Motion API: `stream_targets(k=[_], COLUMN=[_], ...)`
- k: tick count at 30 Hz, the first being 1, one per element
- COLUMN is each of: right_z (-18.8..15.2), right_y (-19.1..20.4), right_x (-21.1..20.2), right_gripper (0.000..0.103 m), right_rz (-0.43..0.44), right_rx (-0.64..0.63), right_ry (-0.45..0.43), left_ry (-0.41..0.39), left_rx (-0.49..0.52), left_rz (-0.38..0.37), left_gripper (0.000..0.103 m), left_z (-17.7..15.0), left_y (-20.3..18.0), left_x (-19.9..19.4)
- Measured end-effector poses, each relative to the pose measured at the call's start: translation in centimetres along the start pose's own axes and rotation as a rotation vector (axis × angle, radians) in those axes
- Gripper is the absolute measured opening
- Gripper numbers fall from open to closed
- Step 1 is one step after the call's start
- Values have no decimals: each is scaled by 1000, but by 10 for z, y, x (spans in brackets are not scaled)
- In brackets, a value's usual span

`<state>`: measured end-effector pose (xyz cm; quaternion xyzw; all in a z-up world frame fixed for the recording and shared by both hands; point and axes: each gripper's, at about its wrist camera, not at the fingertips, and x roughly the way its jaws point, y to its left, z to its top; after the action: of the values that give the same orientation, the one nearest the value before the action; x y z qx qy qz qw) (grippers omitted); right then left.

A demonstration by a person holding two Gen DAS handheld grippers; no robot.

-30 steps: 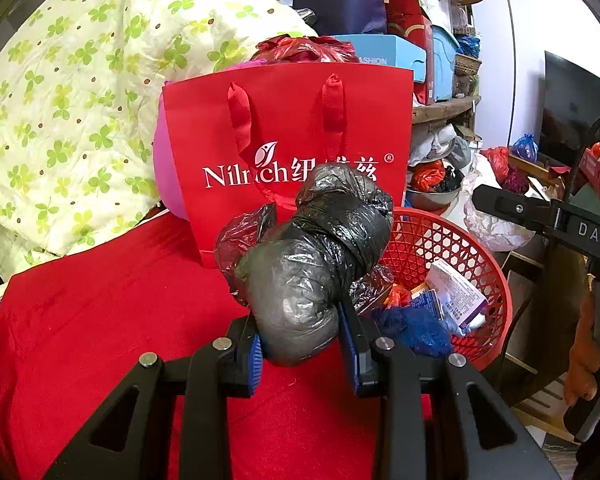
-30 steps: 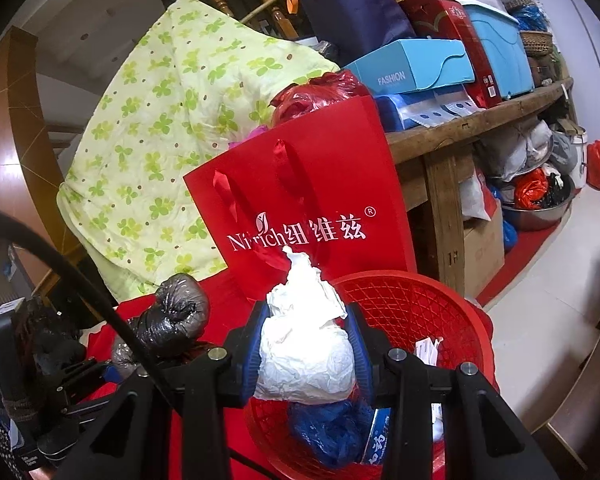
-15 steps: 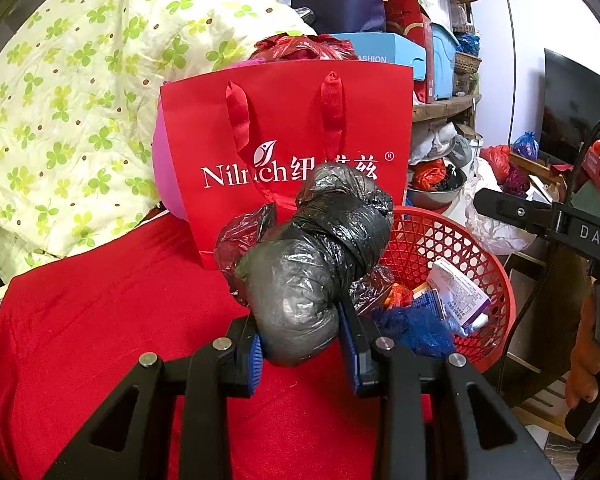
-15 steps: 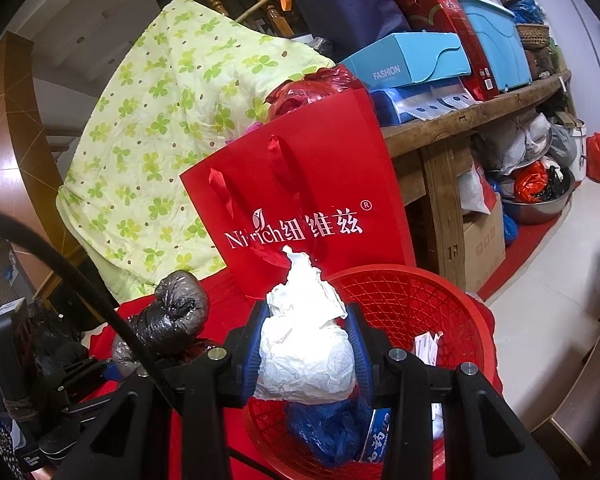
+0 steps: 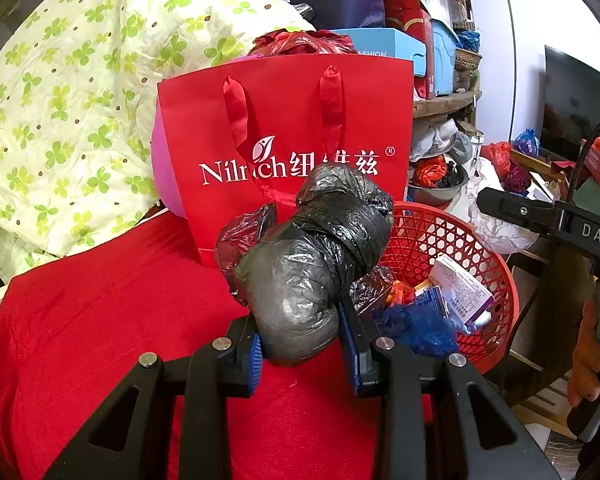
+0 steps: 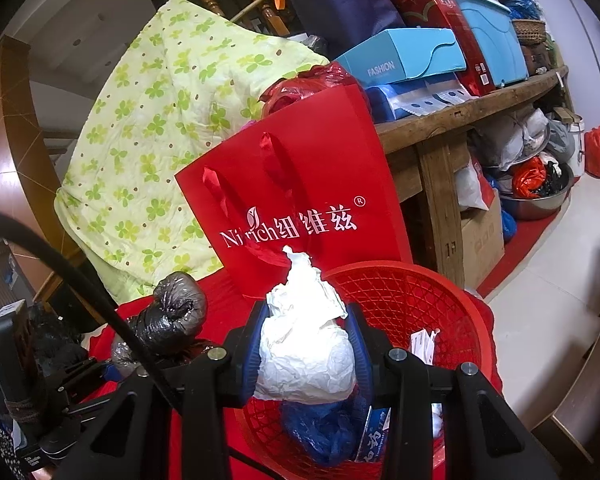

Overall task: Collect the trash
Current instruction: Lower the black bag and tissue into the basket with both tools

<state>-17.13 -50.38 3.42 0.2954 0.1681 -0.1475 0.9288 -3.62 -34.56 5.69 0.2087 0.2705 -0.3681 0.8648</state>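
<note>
While both grippers are held above the red cloth-covered surface (image 5: 100,320), a piece of trash is clamped in each. Between the blue pads of the left gripper (image 5: 300,344), at the lower centre of the left wrist view, a knotted bundle of crinkled black plastic film (image 5: 312,264) is gripped by its rounded lower lobe, with the knotted upper part leaning toward the upper right. Between the blue pads of the right gripper (image 6: 306,356), at the lower centre of the right wrist view, a crumpled white paper wad (image 6: 308,344) is held, its twisted tip pointing upward.

A round red plastic lattice basket (image 6: 440,300) is seen just behind and below the white wad, at the lower right of that frame; a blue film scrap and small printed cartons already lie inside it. In the left wrist view the basket (image 5: 496,280) sits to the right of the black bundle, so the bundle is judged to be beside the rim, not over it. A red paper gift bag with white lettering (image 5: 284,128) stands upright behind both.

Both pieces are judged to be light, soft and easily squashed. The black film is likely slippery, so the bulging lobe is the soundest place for a hold. The paper should be gripped across its widest part, since the thin tip would tear or slip.
</note>
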Motion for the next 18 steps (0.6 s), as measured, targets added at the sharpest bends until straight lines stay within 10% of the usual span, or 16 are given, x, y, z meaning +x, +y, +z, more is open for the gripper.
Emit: stream_targets(k=[18], right_z=[-2], right_y=[-15], right_x=[-6], right_gripper=[41], right_rz=[-9], right_rx=[35], right_ry=[-21], left_ry=[-42], left_rx=[50], left_rz=[50], left_gripper=[35], left_z=[5], left_y=[-17], left_x=[1])
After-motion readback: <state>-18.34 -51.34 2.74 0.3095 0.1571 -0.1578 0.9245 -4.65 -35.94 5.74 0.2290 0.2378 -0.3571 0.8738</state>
